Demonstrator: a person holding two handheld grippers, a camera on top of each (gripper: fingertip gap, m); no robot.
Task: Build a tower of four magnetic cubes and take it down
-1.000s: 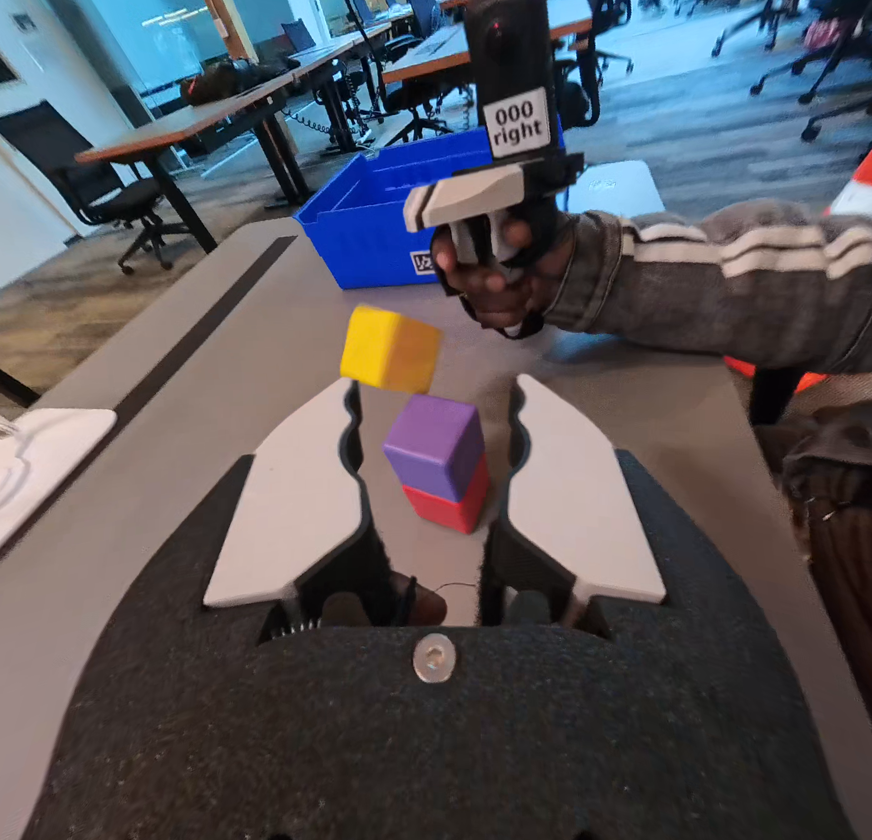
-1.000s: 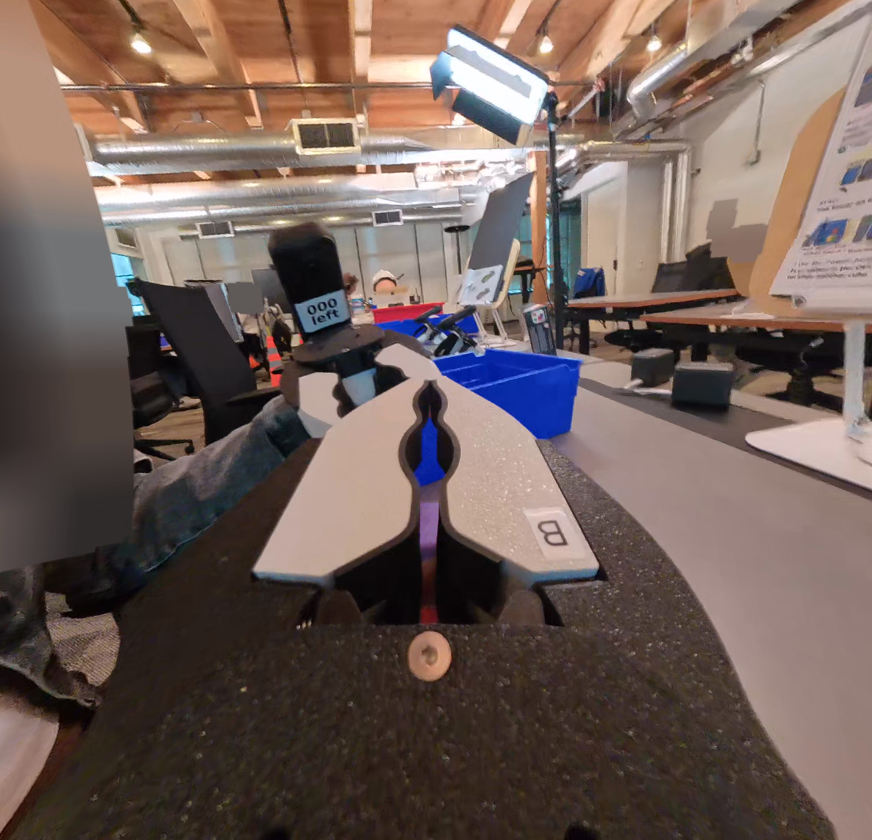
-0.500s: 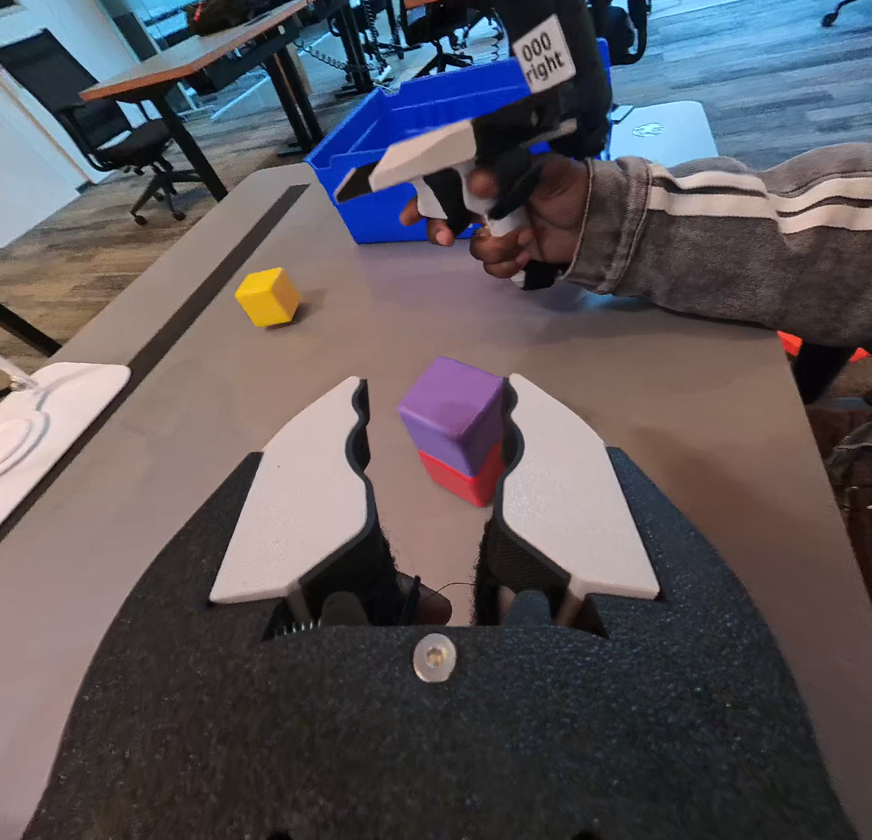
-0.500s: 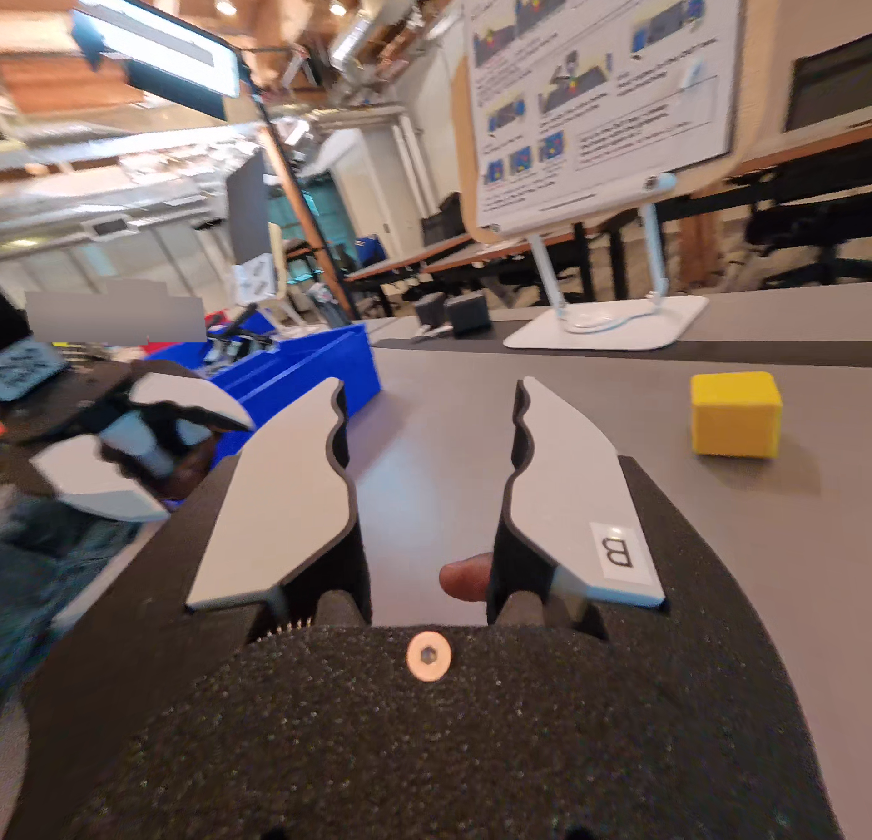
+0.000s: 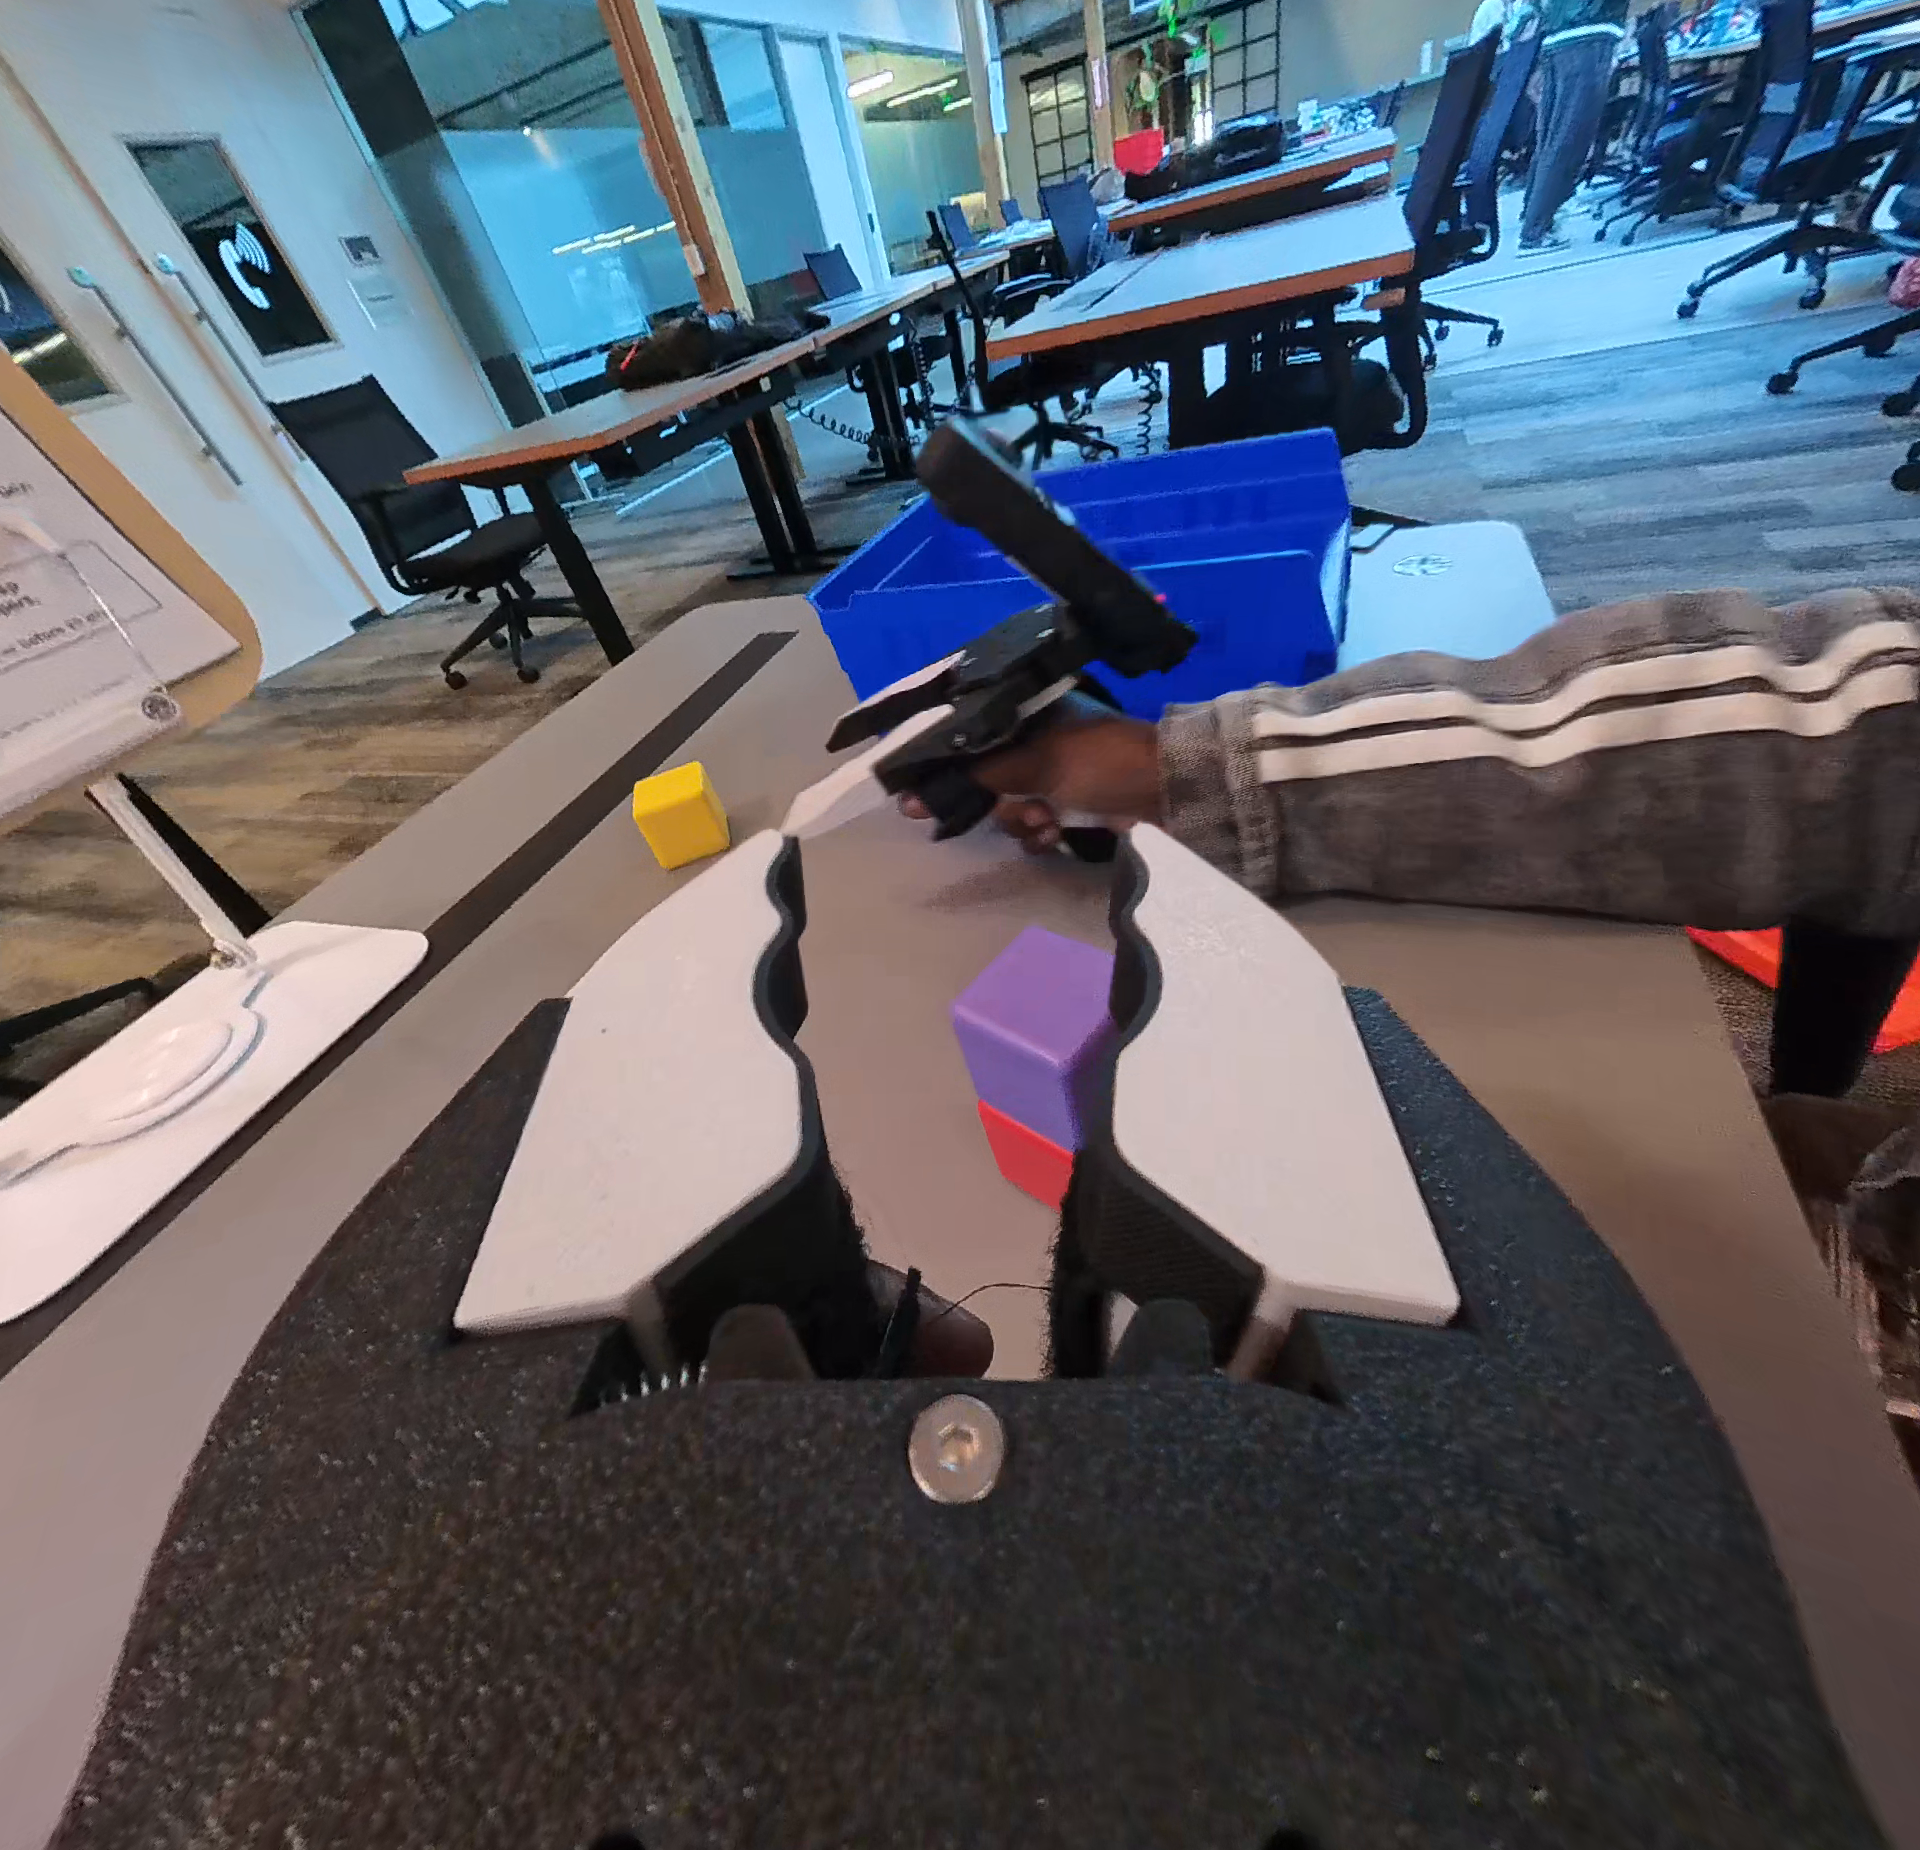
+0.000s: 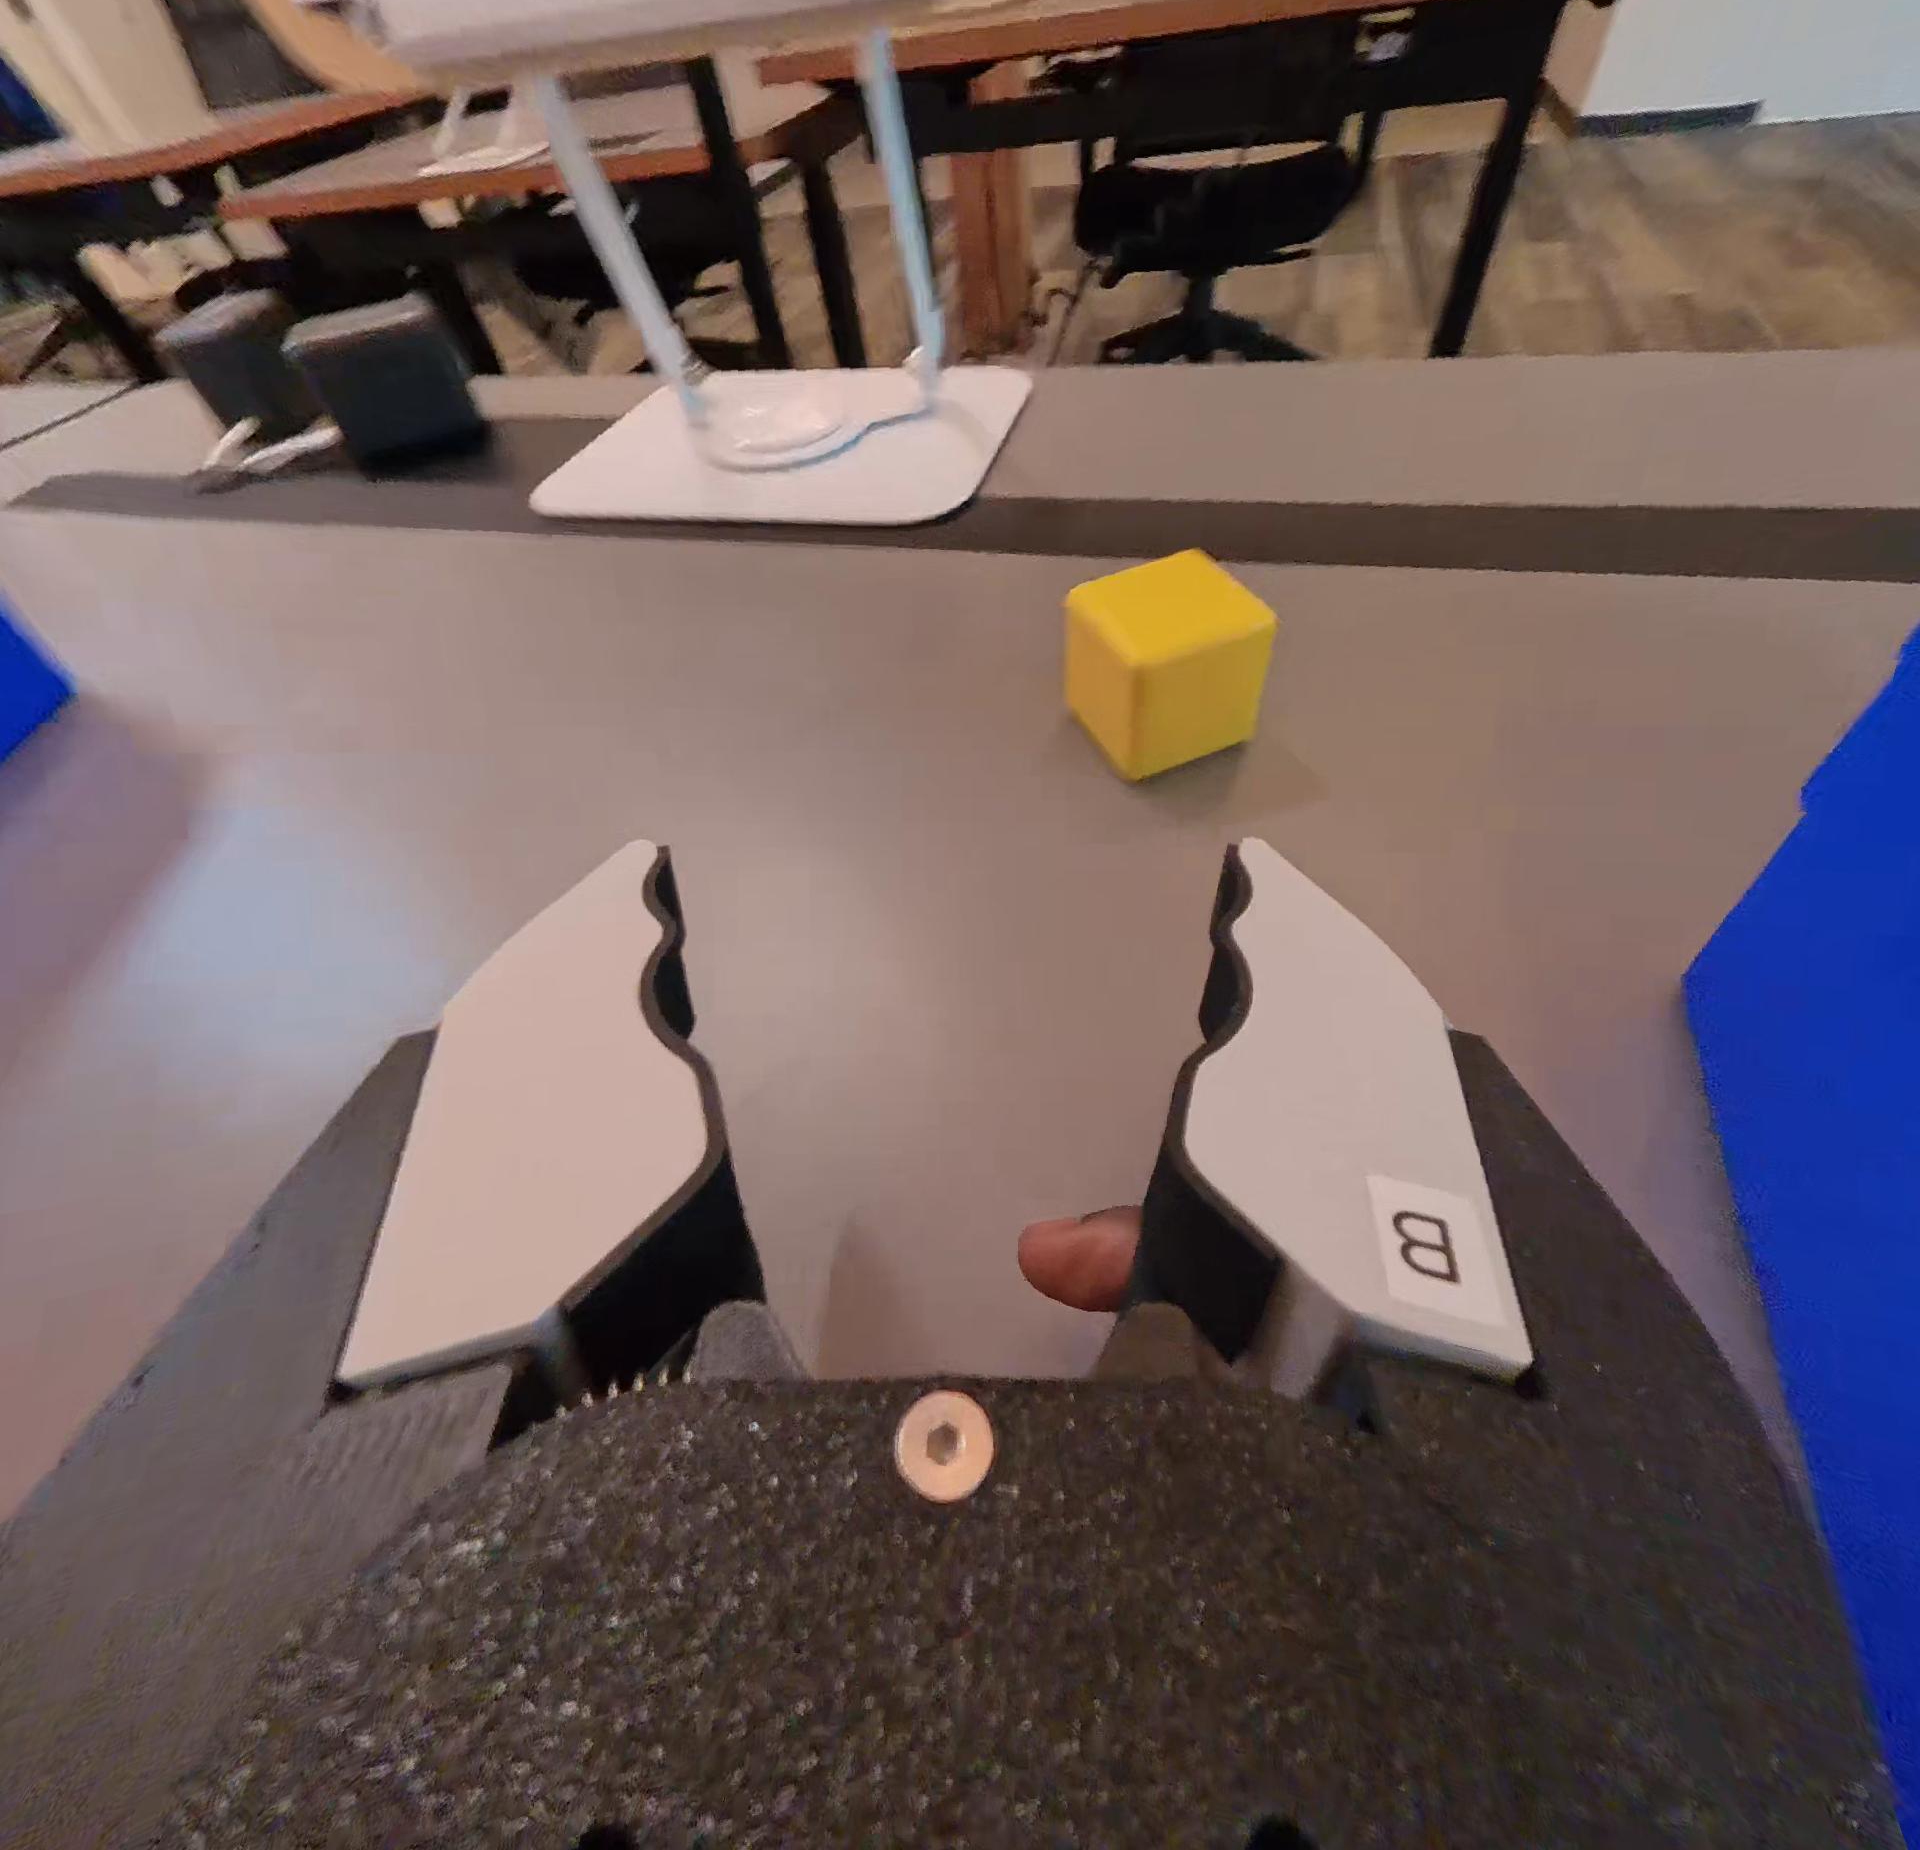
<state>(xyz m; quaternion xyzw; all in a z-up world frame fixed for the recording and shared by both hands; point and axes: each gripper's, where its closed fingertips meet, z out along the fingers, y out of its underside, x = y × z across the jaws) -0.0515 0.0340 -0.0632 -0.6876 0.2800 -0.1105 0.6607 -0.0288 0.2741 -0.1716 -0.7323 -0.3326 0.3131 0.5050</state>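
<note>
Purple cube (image 5: 1039, 1031) between spread jaws.

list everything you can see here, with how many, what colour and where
purple cube: 1, purple, stacked on the red cube, between the left gripper's fingers, by the right one
red cube: 1, red, on the table under the purple cube
yellow cube: 1, yellow, alone on the table near the black strip
bin: 1, blue, far end of the table
stand base: 1, white, on the table's edge strip
table: 1, grey
office desks and chairs: several, brown and black, background
left gripper: 1, white fingers, open
right gripper: 1, white fingers, open wide, nothing in it
sleeve: 1, grey with white stripes, behind the right gripper
</note>
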